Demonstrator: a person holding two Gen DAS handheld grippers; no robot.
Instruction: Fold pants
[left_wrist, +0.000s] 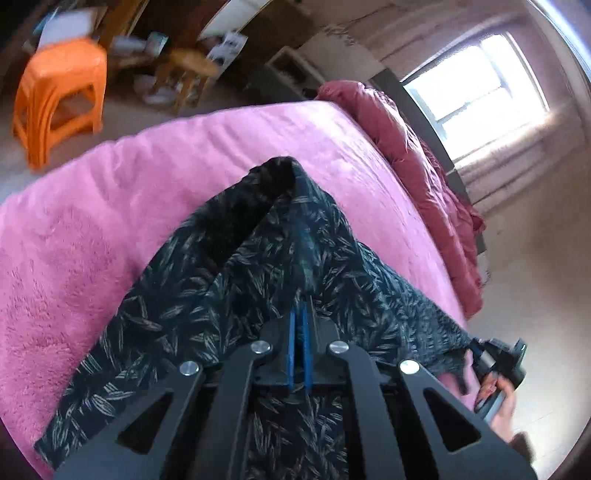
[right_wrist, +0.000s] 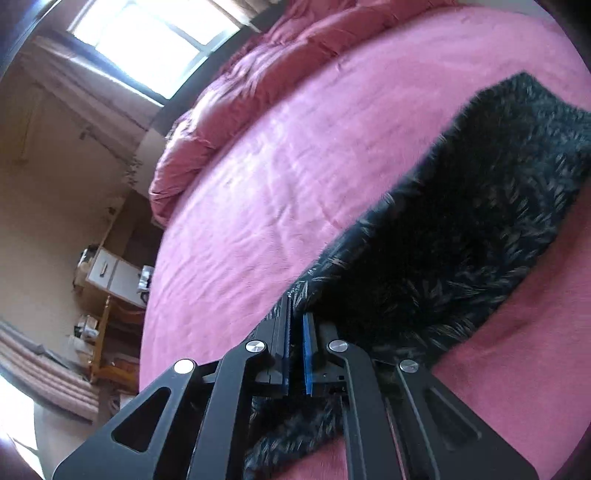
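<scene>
Dark pants (left_wrist: 236, 280) with a pale leaf print lie across a pink fleece bed cover (left_wrist: 92, 229). In the left wrist view the cloth is pulled up into a ridge that runs away from my left gripper (left_wrist: 300, 314), whose blue pads are shut on a pinch of the fabric. At the right edge of that view a hand holds my right gripper (left_wrist: 476, 349) at the edge of the pants. In the right wrist view the pants (right_wrist: 461, 236) stretch up to the right, and my right gripper (right_wrist: 295, 314) is shut on their near edge, with cloth bunched under the jaws.
A crumpled red quilt (left_wrist: 417, 147) lies along the far side of the bed below a bright window (left_wrist: 476, 81). An orange plastic stool (left_wrist: 59, 92) and wooden furniture (left_wrist: 188, 74) stand on the floor beyond the bed. A white cabinet (right_wrist: 110, 277) stands by the wall.
</scene>
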